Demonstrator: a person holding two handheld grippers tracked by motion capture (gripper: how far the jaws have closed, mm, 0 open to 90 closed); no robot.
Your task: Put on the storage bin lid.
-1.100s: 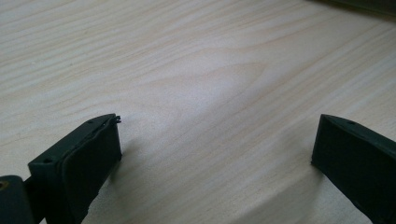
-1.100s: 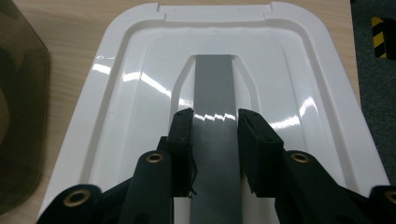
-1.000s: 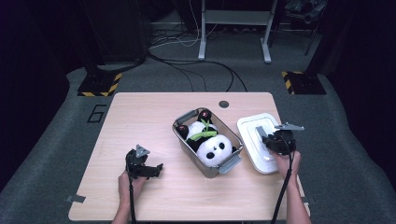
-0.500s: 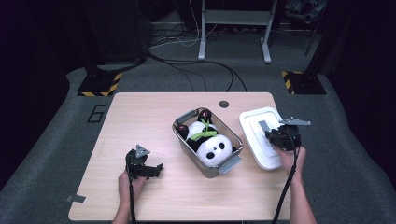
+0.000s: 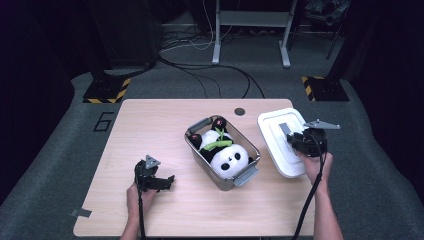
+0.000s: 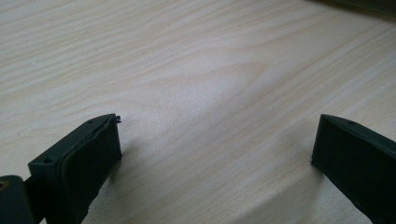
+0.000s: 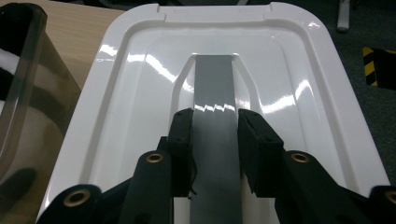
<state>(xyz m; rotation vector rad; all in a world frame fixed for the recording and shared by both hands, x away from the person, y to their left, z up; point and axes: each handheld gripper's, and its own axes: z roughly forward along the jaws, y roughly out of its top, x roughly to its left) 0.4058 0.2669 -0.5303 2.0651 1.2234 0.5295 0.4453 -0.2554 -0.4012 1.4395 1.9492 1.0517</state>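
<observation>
White lid [image 5: 281, 141] is lying at the tabletop's [image 5: 150, 125] right edge, just beside a clear bin [image 5: 222, 152] holding a panda plush [image 5: 227, 159], and the right gripper view is showing what the high view cannot: the right gripper [image 7: 215, 122] is clenching its fingers [image 7: 183, 135] on the lid's grey handle strip [image 7: 214, 79]. Well apart at the front left, the left gripper [image 6: 215, 154] is sitting over bare wood with fingers [image 6: 93, 154] spread wide, grasping nothing.

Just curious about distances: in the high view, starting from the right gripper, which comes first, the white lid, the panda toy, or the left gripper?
1. White lid, right edge, its grey handle between the right gripper's jaws.
2. Panda toy, mid-table in the metal bin.
3. Left gripper, near-left.
</observation>
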